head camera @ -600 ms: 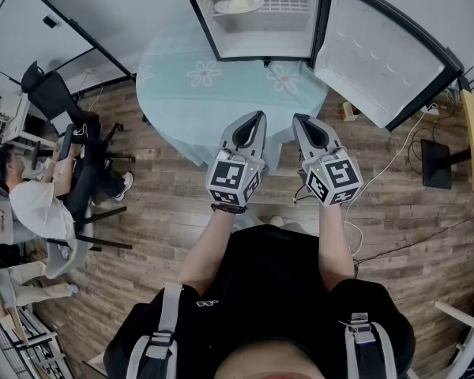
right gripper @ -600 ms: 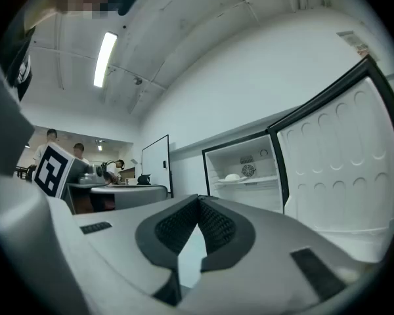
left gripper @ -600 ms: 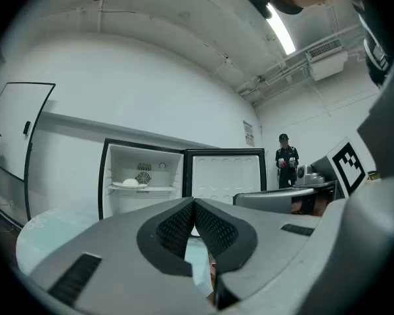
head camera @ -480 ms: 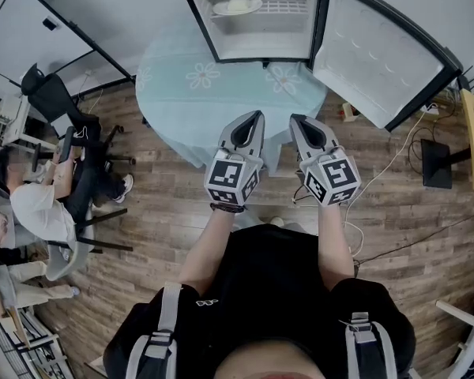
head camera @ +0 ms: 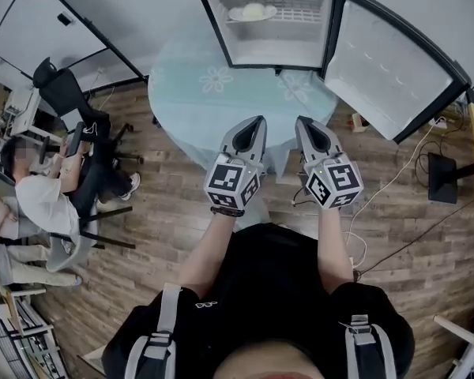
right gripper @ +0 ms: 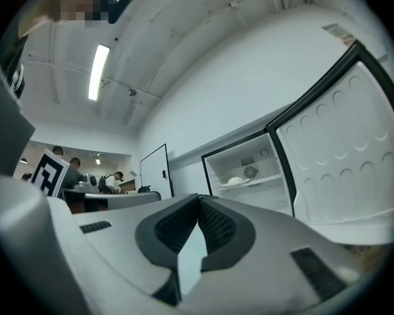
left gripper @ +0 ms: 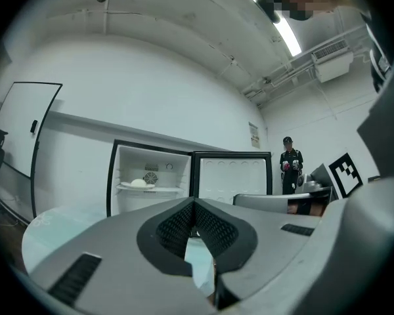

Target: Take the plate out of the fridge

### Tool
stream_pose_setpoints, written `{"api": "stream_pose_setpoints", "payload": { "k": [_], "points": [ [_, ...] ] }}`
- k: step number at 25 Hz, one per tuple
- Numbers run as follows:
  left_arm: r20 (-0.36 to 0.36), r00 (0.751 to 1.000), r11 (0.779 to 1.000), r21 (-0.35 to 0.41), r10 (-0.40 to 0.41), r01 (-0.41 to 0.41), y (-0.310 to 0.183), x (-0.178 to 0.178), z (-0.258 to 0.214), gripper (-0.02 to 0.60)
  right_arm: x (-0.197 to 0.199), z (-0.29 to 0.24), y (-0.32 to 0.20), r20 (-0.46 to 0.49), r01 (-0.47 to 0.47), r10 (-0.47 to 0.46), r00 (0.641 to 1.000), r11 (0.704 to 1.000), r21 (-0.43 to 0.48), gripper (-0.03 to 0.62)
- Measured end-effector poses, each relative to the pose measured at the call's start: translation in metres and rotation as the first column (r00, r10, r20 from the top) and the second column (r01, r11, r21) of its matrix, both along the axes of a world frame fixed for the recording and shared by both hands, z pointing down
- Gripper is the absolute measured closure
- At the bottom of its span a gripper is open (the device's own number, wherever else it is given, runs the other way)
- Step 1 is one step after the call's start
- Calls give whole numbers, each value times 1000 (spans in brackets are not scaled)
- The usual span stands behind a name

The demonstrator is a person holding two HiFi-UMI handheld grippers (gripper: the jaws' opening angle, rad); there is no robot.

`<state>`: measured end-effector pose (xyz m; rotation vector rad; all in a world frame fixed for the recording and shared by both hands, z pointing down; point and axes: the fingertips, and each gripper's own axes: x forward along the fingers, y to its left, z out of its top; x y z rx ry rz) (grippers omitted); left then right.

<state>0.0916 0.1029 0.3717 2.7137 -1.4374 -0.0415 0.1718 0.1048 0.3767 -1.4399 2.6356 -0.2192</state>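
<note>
Plate (head camera: 251, 13): one is counted, and it is found well ahead of both grippers, on the upper wire shelf (head camera: 296, 6) of the open fridge (head camera: 268, 44), with a pale rounded lump lying on it. It is touched by neither gripper.

Two grippers are counted. The left gripper (head camera: 257, 121) and the right gripper (head camera: 302, 122) are held side by side, close together, tips pointed toward the fridge. The jaws of each are seen pressed together at the tips, and nothing is held between them.

Just beyond and beneath the tips, one round table (head camera: 197, 101) is seen, covered by a light blue cloth printed with white flowers. One fridge is stood on its far side, and its single door (head camera: 391, 65) is swung wide open, ahead and to the right of the right gripper.

Below the grippers a wood-plank floor (head camera: 166, 204) is laid, and white walls are seen behind the fridge. A whiteboard (head camera: 47, 18) is leaned far to the left of the left gripper.

Only in the head view are the floor, the cables on it and a seated person (head camera: 39, 200) far to the left shown. Only in the left gripper view is a standing person (left gripper: 290, 165) in dark clothes shown, past the door's edge. Ceiling strip lights are shown in the gripper views alone.
</note>
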Motion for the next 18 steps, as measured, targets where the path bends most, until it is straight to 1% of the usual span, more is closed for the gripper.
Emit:
{"api": "stream_pose_setpoints", "payload": {
  "k": [3, 4, 7, 9, 11, 15, 18],
  "points": [
    [-46, 998, 998, -49, -42, 39, -1, -21, 13, 588, -15, 16, 4, 22, 40, -39, 999, 998, -42, 589],
    [-58, 997, 997, -58, -48, 45, -4, -25, 15, 588, -16, 19, 2, 48, 47, -45, 998, 997, -56, 589],
    [-81, 996, 997, -68, -40, 34, -14, -26, 17, 589, -5, 19, -11, 180, 47, -28, 983, 994, -100, 589],
    [-104, 994, 997, -70, -25, 18, -19, -23, 17, 589, 6, 16, -20, 223, 25, -1, 975, 994, -108, 589],
    [-117, 993, 997, -71, -13, 5, -28, -23, 18, 589, 8, 15, -28, 231, 15, 9, 973, 995, -102, 589],
    [-117, 993, 995, -103, -1, -11, -39, -21, 32, 589, 2, 27, -37, 224, 27, 3, 974, 991, -129, 589],
    [-128, 991, 995, -91, 28, -40, -58, -12, 28, 588, 7, 26, -56, 233, 18, 12, 972, 992, -125, 588]
  ]
}}
